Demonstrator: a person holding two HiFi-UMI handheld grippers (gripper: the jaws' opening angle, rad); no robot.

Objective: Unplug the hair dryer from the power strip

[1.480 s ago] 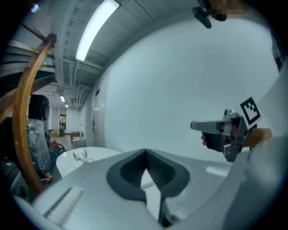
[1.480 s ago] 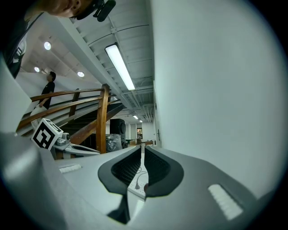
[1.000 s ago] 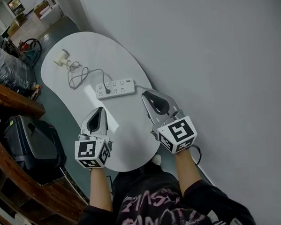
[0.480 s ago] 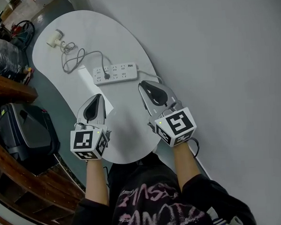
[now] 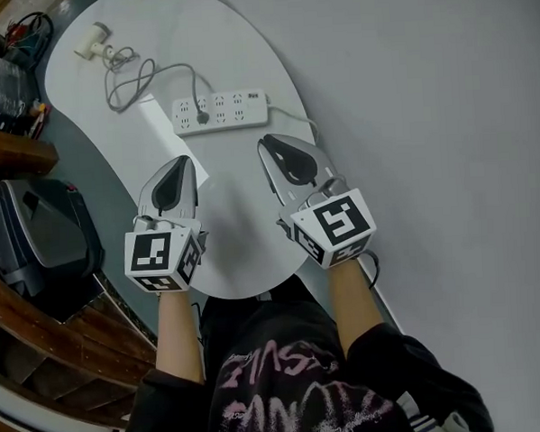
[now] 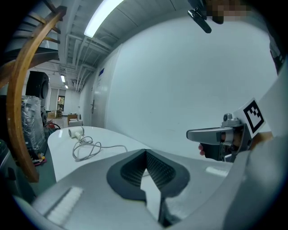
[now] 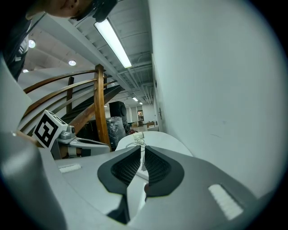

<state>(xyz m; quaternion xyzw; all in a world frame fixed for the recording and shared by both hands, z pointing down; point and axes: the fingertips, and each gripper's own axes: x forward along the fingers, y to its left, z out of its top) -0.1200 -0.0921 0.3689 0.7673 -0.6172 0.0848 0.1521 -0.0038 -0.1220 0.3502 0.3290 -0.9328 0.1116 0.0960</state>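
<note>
The power strip (image 5: pixel 219 112) lies on the white worktop (image 5: pixel 244 230), just beyond both claws. Its long axis runs left to right across the worktop, and its sockets face up. The dark plug (image 5: pixel 203 117) sits in a socket towards the strip's left end. Its cord (image 5: pixel 132 82) leads away far and left in loose loops to the hair dryer (image 5: pixel 89 44), which lies at the far left end of the worktop, well apart from the strip. The dryer is too small in the head view to tell which way its nozzle points.

The left claw (image 5: pixel 184 163) is closed at the tips and holds nothing. The right claw (image 5: pixel 264 144) is drawn in to a thin slit and is also empty. Both hover over the near half of the worktop.

The plug is probably stiff, small and firmly seated, so it should be gripped by its body and pulled straight up out of the socket. The cord is soft and would only stretch or slip if pulled. The strip looks light and smooth and may lift or slide with the plug. The other claw could press down on its right half to hold it.
</note>
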